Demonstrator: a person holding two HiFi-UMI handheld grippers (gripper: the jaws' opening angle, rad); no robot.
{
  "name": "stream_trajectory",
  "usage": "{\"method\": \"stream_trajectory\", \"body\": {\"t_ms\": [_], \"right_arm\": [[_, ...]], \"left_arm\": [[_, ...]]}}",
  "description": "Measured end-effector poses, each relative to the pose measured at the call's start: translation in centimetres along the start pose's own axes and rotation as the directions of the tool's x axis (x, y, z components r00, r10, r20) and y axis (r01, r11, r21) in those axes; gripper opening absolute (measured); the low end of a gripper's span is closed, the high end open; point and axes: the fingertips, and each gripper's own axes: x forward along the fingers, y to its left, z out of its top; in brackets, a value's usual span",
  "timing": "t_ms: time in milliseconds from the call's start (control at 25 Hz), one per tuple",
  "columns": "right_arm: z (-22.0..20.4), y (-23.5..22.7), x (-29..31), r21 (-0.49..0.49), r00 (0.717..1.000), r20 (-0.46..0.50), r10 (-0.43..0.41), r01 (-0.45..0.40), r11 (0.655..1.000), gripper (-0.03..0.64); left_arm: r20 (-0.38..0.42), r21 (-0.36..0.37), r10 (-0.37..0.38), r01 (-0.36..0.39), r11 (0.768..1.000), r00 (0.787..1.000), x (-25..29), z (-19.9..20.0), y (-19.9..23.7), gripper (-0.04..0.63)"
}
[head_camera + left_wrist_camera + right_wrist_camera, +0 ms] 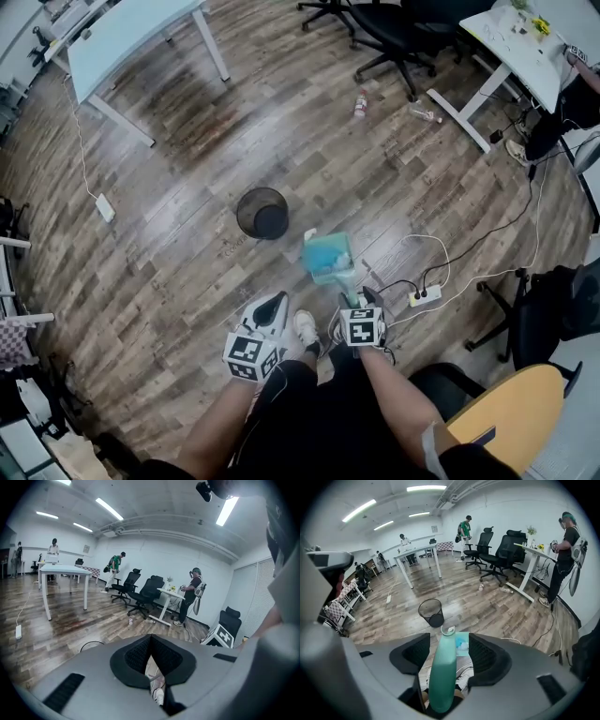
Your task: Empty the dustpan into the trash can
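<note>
Teal, long-handled dustpan (328, 255) lies near the black mesh trash can (262, 213); right gripper (450, 652) gapes round its handle, left gripper (151, 654) closed, empty

A worn wood-plank floor (281, 122) ran beneath a white table (131, 33), black office chairs (394, 33) and a white desk (511, 47) — white walls (154, 559) stood beyond, lit by ceiling strip lights (108, 509).

Teal dustpan (328, 255) near black mesh trash can (262, 213)
</note>
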Motion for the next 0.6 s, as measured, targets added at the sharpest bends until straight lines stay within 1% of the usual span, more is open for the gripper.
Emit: {"method": "stream_trajectory", "body": {"t_ms": [200, 400, 480, 520, 600], "right_arm": [[-0.9, 0.5, 2.2, 0.029, 0.998, -0.051, 0.032, -0.03, 0.999, 0.264], [-2.6, 0.1, 3.7, 0.074, 0.991, -0.136, 0.008, 0.002, 0.997, 0.264], [-3.0, -0.4, 4.1, 0.088, 0.989, -0.149, -0.003, 0.016, 0.996, 0.262], [-3.0, -0.6, 4.1, 0.091, 0.989, -0.148, -0.011, 0.025, 0.996, 0.243], [-3.0, -0.8, 4.4, 0.083, 0.991, -0.134, -0.024, 0.036, 0.996, 0.174]], "left_arm": [[-0.014, -0.013, 0.011, -0.011, 1.0, 1.0, 0.3, -1.1, 0.2, 0.012], [-0.014, -0.024, 0.012, -0.012, 1.0, 1.0, 0.5, -1.5, -0.1, 0.012], [-0.01, -0.03, 0.015, -0.015, 0.999, 1.0, 0.5, -1.5, -0.1, 0.012], [-0.009, -0.032, 0.018, -0.018, 0.999, 1.0, 0.5, -1.5, -0.1, 0.012], [-0.01, -0.038, 0.024, -0.025, 0.999, 1.0, 0.4, -1.6, 0.0, 0.012]]}}
